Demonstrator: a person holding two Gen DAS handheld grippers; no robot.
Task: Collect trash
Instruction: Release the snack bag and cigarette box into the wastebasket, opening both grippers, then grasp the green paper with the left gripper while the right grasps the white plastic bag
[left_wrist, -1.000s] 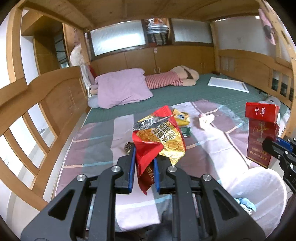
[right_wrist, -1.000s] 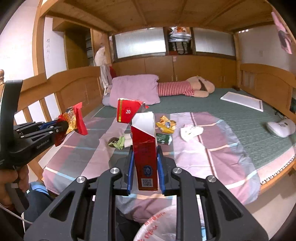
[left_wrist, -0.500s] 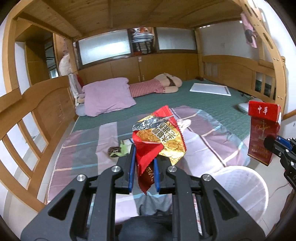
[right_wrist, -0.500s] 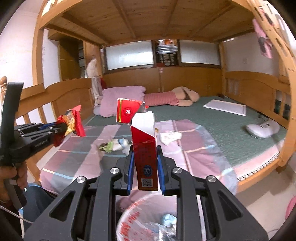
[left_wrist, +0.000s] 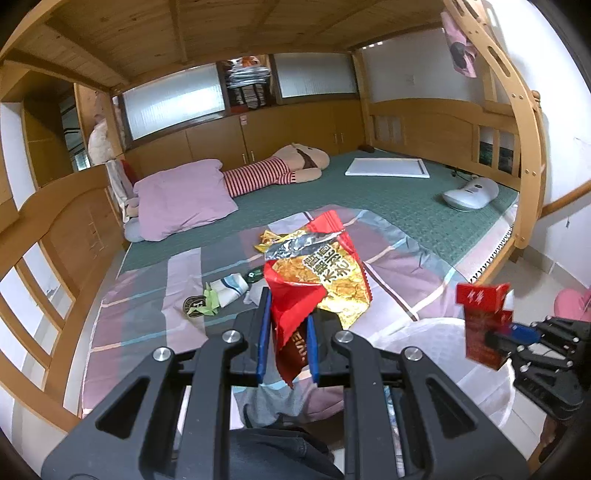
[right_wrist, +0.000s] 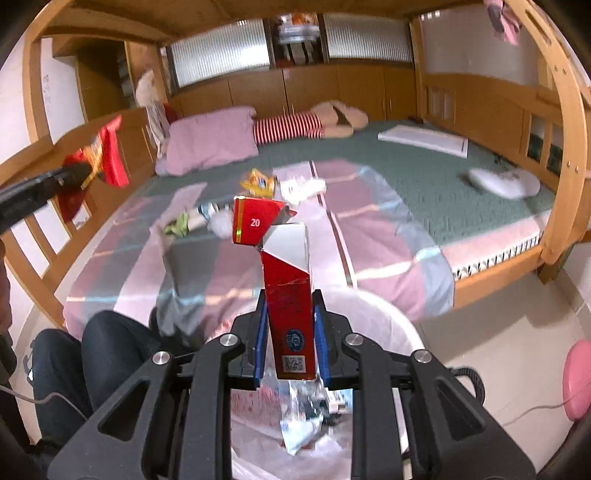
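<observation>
Jaws on my left gripper (left_wrist: 286, 345) are clamped on a crumpled red-and-gold snack wrapper (left_wrist: 317, 280), pinching its red lower corner while the rest fans out above the fingers. My right gripper (right_wrist: 290, 345) has its jaws pressed against the sides of an upright red cigarette box (right_wrist: 288, 291) with its flip lid hanging open to the left. I'll take the white-lined trash bin (right_wrist: 391, 321) as my landmark. From the right wrist view the box is held directly over the bin's mouth, and I can see silvery and clear scraps already lying inside it. Just left of the bin are the dark trousered legs of a person (right_wrist: 96, 354). In the left wrist view the wrapper sits left of the bin and over the near edge of the bed.

Beyond the bin lies the striped pink-and-grey blanket (left_wrist: 147, 306), and on it more litter: a green-and-white wrapper (left_wrist: 221, 295), a yellow wrapper (right_wrist: 258, 182) and a crumpled white tissue (right_wrist: 303, 188), all well apart from the bin. Farther back on the green mattress (left_wrist: 388, 199) I see a pink pillow (left_wrist: 181, 195), a striped plush doll (left_wrist: 280, 171) and a flat white board (left_wrist: 386, 168).
</observation>
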